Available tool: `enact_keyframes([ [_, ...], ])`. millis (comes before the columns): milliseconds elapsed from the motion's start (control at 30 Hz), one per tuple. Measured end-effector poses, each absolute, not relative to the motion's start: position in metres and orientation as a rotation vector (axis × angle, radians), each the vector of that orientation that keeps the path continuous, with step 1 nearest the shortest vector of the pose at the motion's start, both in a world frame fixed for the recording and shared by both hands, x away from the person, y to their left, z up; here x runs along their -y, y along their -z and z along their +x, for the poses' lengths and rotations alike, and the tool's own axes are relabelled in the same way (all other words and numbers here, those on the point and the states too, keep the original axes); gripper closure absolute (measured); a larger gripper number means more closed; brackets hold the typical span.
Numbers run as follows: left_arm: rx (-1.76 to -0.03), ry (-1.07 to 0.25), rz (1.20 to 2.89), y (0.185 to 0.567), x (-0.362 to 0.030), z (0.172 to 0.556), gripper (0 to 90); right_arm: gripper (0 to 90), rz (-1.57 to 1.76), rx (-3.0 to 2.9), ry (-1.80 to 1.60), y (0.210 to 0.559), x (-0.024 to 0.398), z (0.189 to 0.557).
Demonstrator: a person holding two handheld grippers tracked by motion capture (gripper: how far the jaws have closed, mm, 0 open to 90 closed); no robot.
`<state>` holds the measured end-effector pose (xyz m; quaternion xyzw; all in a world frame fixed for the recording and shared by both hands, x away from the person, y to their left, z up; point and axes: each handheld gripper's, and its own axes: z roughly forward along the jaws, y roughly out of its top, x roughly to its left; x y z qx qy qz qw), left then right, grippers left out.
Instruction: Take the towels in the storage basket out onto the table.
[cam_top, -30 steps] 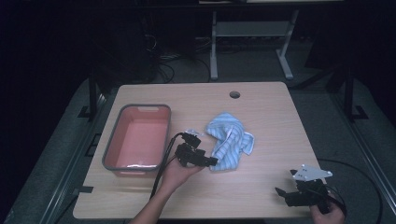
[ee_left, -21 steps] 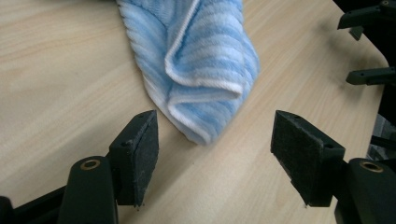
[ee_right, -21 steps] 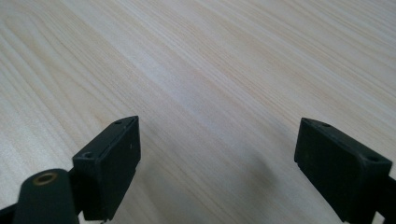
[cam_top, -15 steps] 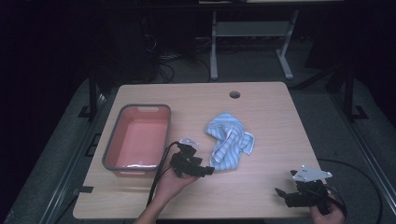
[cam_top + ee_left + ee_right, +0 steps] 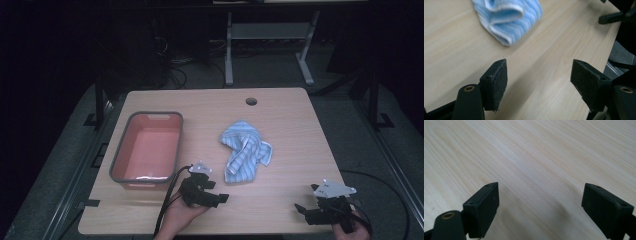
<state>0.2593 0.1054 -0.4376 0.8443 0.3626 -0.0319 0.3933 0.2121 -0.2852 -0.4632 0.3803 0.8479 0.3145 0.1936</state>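
Observation:
A crumpled blue-and-white striped cloth [image 5: 245, 157] lies on the wooden table [image 5: 290, 130], right of centre. My left gripper [image 5: 220, 197] is low over the table near the front edge, just below and left of the cloth and not touching it. In the left gripper view its jaws [image 5: 539, 80] stand open over bare wood, with the cloth's near edge [image 5: 509, 17] ahead of them. My right gripper [image 5: 300, 210] rests at the front right corner, open, with only wood between its pads [image 5: 539, 205].
A pink bin with a grey rim [image 5: 117, 160] sits on the left side of the table, with nothing visible in it. A cable hole [image 5: 251, 101] is near the far edge. The right gripper's jaw [image 5: 614, 17] shows far off in the left gripper view. Dark floor surrounds the table.
My left gripper has drawn back from the cloth's lower edge toward the front of the table. The cloth lies where it was, and the right gripper has kept still.

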Motion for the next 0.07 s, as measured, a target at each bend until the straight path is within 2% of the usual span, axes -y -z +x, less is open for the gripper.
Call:
enact_keyframes([
  [67,-0.922,0.068,2.135,0.4422,-0.1079,0.2543,29.7,13.9,1.064,-2.377,-0.887,0.4638,0.2863,0.2107],
])
